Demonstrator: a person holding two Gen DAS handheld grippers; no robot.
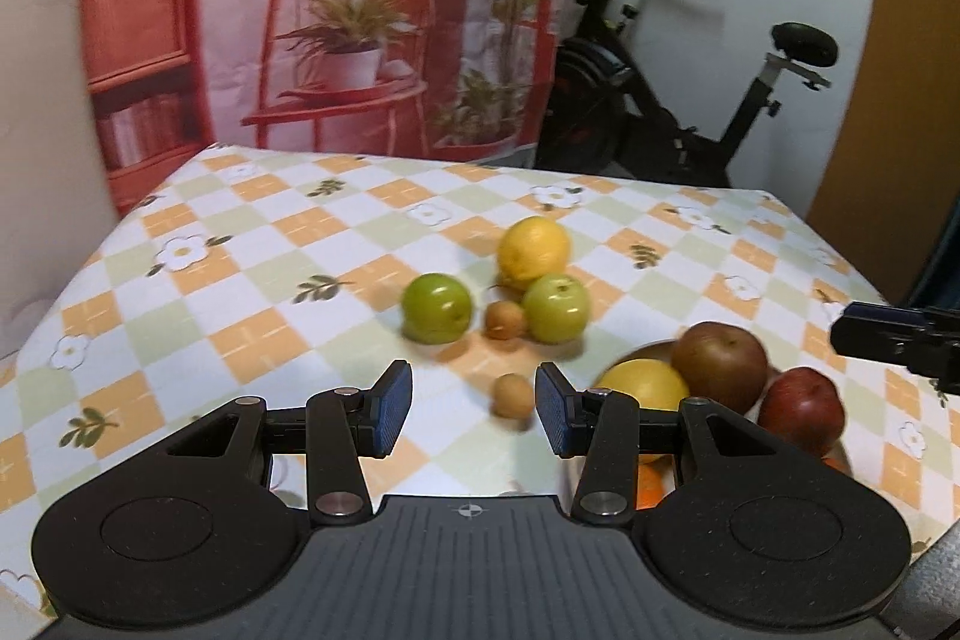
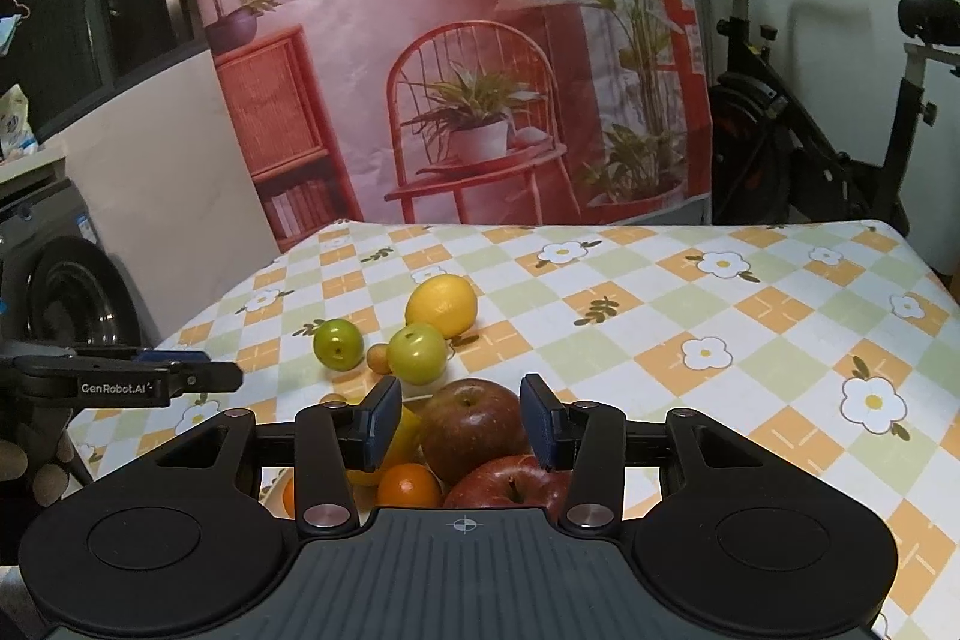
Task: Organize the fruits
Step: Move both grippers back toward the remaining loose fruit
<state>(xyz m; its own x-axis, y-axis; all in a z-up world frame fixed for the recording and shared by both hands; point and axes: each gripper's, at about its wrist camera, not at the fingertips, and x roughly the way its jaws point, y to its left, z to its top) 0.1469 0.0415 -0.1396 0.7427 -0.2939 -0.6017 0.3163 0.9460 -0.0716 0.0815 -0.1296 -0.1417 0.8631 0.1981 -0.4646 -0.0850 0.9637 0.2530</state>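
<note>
In the left wrist view my left gripper point(image 1: 474, 409) is open above the checked tablecloth point(image 1: 240, 316). A small tan fruit point(image 1: 513, 397) lies on the cloth between its fingers, near the right pad, and is not gripped. Beyond it sit a second small tan fruit point(image 1: 506, 320), two green apples point(image 1: 437, 308) point(image 1: 556, 308) and a lemon point(image 1: 534, 250). My right gripper point(image 2: 462, 421) hovers open over a bowl point(image 2: 420, 391) of fruit. A brown-red apple point(image 2: 471, 427) shows between its pads, and a red apple point(image 2: 510, 481) and an orange point(image 2: 410, 487) lie below.
The bowl also holds a yellow fruit point(image 1: 645, 388). My left gripper point(image 2: 222, 373) reaches in from the left edge of the right wrist view. An exercise bike point(image 1: 690, 100) and a printed backdrop point(image 1: 336, 40) stand behind the table. The table's right half point(image 2: 750, 340) carries only the cloth.
</note>
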